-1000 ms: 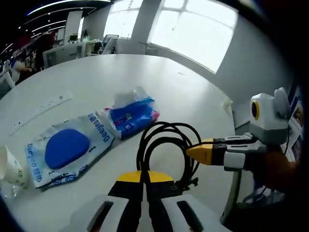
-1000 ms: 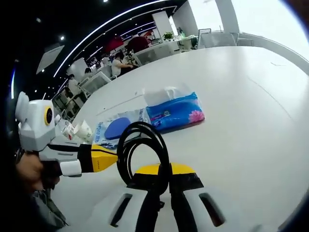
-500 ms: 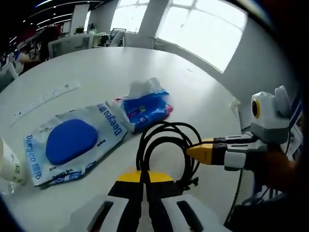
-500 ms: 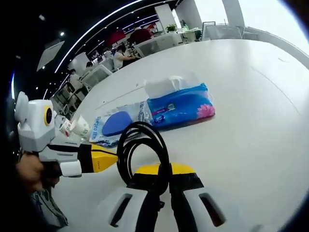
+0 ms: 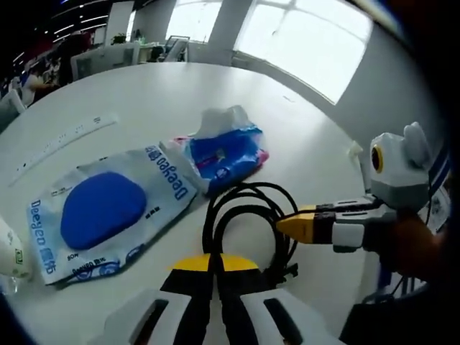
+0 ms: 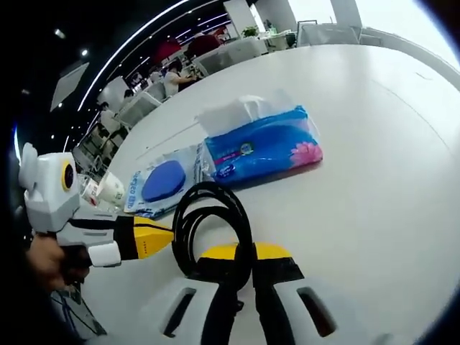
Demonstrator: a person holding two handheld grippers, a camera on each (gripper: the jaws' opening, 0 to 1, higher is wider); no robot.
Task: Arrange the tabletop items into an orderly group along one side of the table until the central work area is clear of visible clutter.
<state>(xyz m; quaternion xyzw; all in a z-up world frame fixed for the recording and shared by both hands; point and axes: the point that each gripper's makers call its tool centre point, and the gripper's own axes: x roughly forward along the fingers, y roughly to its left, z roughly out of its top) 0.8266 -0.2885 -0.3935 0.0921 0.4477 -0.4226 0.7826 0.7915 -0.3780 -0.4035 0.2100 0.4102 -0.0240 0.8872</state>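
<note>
A black coiled cable (image 5: 246, 198) hangs over the white table (image 5: 144, 93), held from two sides. My left gripper (image 5: 213, 260) is shut on its near loop. My right gripper (image 5: 291, 225) comes in from the right and is shut on the coil's right side. In the right gripper view the cable (image 6: 215, 195) rises from my right gripper (image 6: 244, 251), and the left gripper (image 6: 162, 236) pinches it from the left. Just beyond the coil lie a white wet-wipes pack with a blue oval (image 5: 100, 215) and a blue tissue pack (image 5: 226, 151).
A paper cup (image 5: 10, 248) stands at the left edge, beside the wipes pack. A long white strip (image 5: 61, 140) lies farther back. In the right gripper view the tissue pack (image 6: 262, 147), wipes pack (image 6: 162, 180) and cup (image 6: 111, 190) line up leftward. Bare tabletop (image 6: 374, 144) stretches right.
Both grippers have carried the cable closer to the two packs, which now look larger and nearer. Both grips on the cable are unchanged.
</note>
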